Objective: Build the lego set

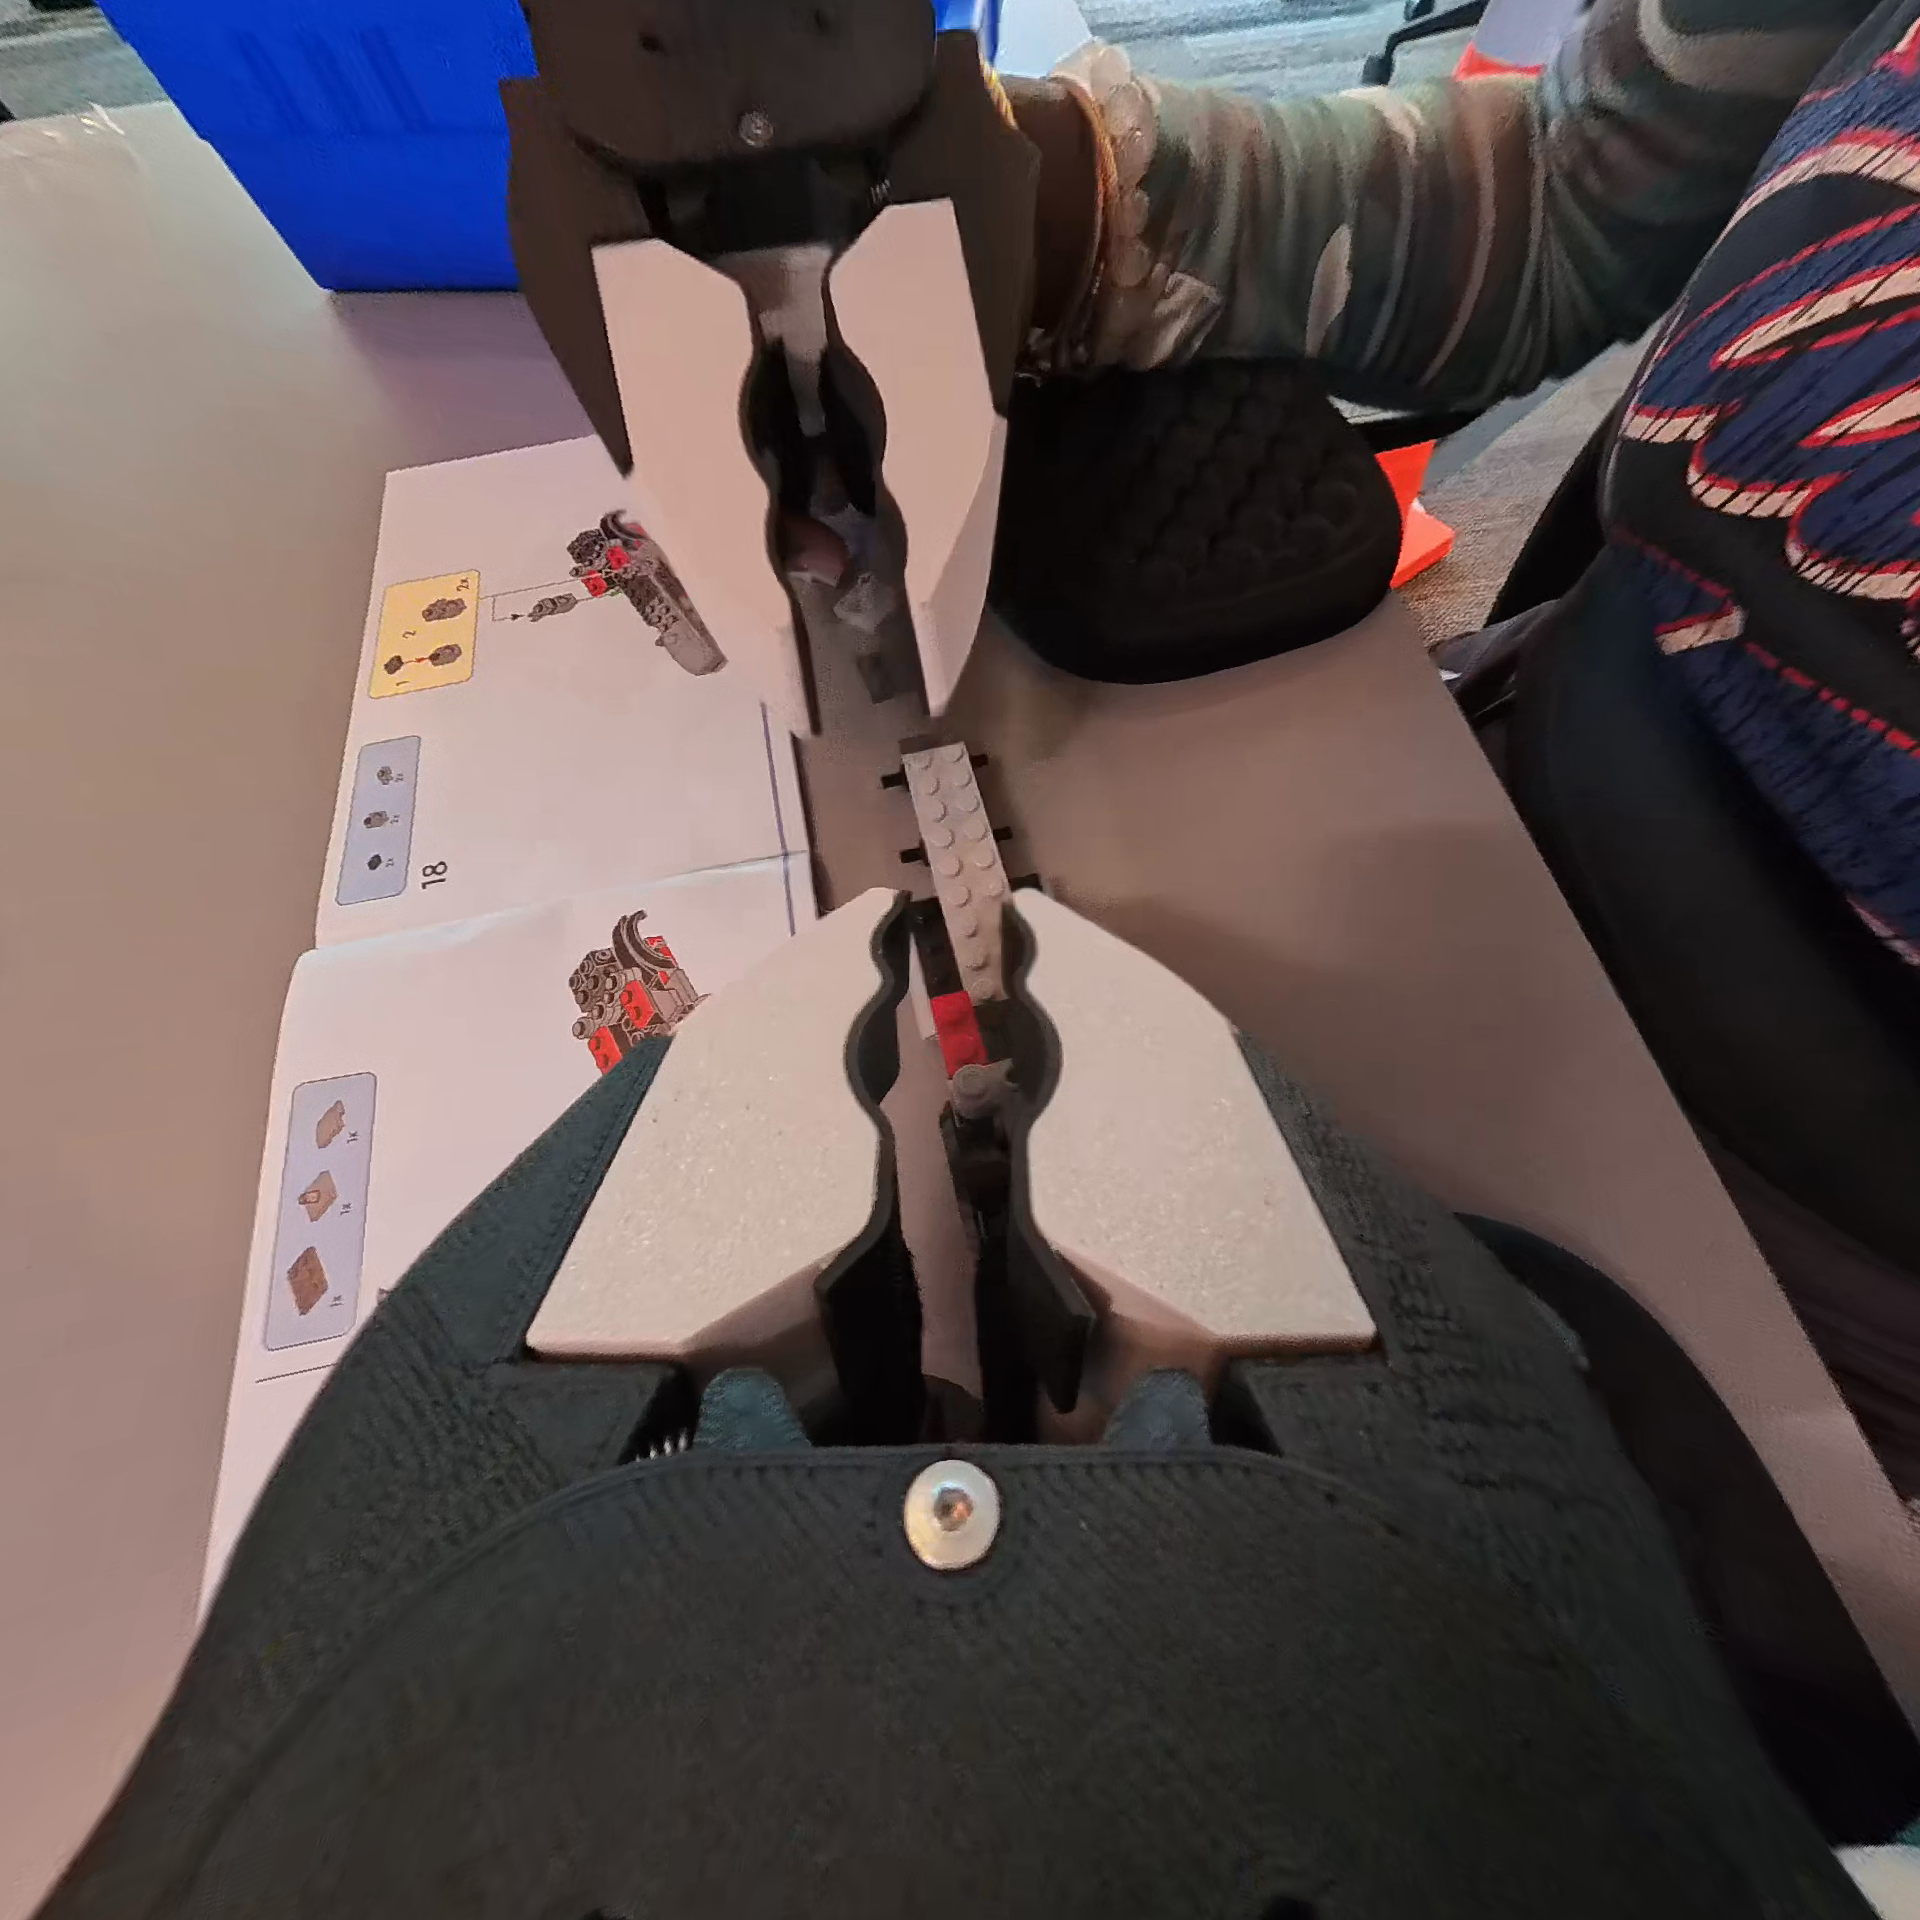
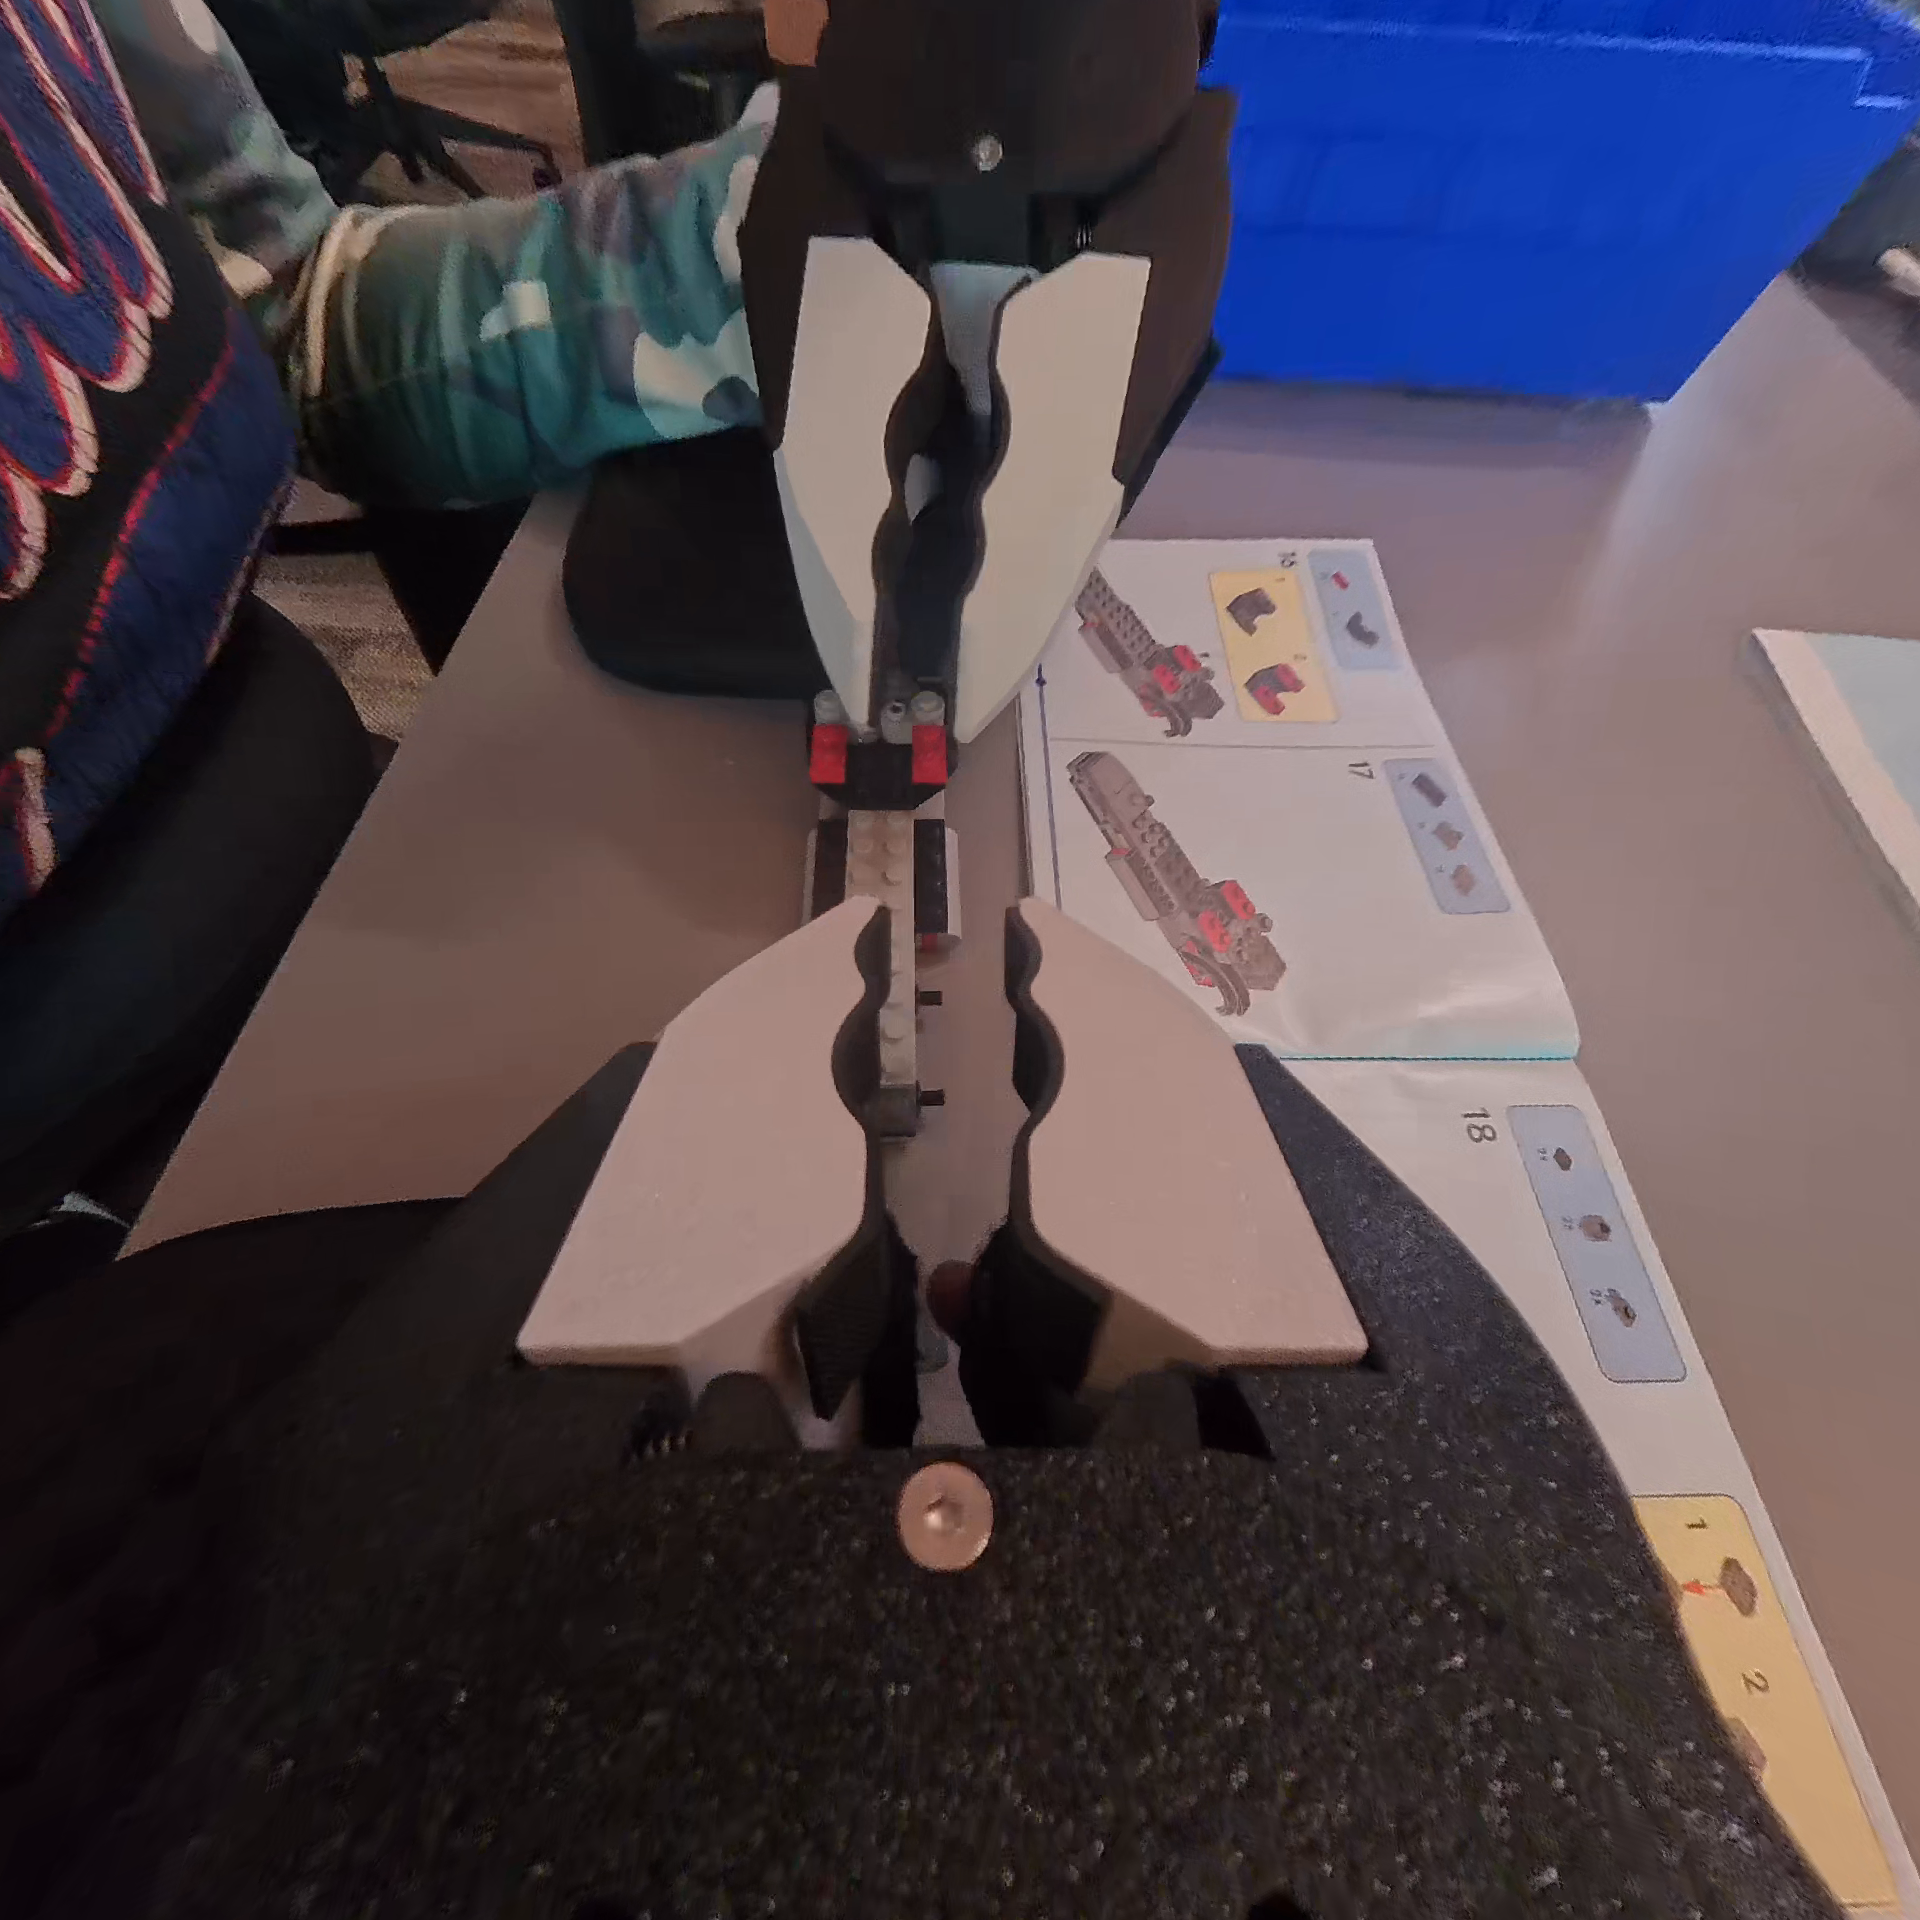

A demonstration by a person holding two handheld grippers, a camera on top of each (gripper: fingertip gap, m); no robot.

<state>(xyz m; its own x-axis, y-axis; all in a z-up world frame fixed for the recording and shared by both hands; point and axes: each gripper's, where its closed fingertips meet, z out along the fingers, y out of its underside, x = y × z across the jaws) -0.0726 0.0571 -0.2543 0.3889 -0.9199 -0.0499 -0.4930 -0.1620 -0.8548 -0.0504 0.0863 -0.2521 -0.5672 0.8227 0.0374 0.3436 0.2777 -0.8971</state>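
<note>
Lego model [image 1: 961, 873]: long grey-black-red build, near the tabletop [image 1: 1299, 883] edge beside the open instruction booklet [image 1: 582, 790]. Left gripper [image 1: 951, 914]: fingers clamped on its red end. Right gripper [image 2: 940, 920]: fingers apart, straddling the other end.

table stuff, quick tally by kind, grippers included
grippers: 2, left gripper and right gripper
lego model: 1
instruction booklet: 1
blue bin: 1
black pad: 1
total: 6
</note>
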